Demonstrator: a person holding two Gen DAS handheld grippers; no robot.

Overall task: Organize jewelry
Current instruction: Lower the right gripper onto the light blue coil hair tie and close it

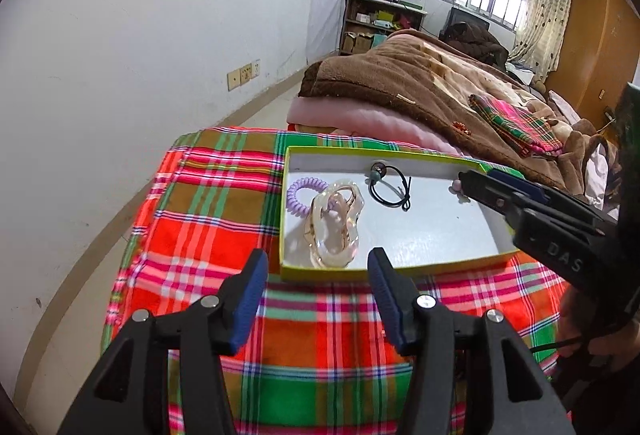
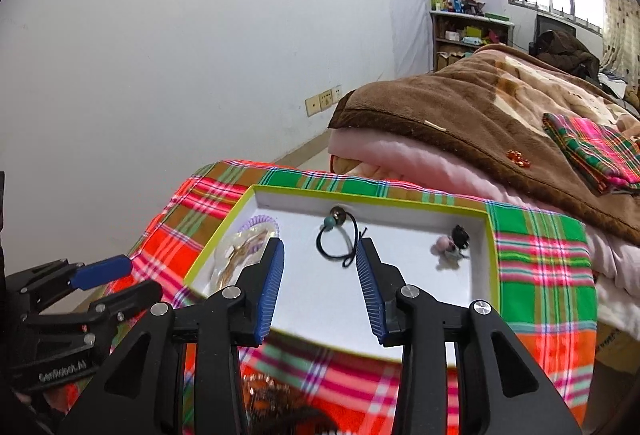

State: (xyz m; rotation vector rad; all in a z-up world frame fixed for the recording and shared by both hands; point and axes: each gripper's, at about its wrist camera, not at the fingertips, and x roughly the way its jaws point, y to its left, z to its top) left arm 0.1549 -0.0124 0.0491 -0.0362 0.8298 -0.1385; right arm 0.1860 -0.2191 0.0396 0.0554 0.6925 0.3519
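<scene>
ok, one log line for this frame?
left claw: open, empty | right claw: open, empty, over green-rimmed white tray | black elastic hair tie: in tray

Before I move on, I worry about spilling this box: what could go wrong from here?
The left gripper hangs open at the box near wall; pushing forward could shove the box. The clear hair claw lies on the purple coil tie, so lifting one may drag the other. The right gripper is open over the black hair tie.
</scene>
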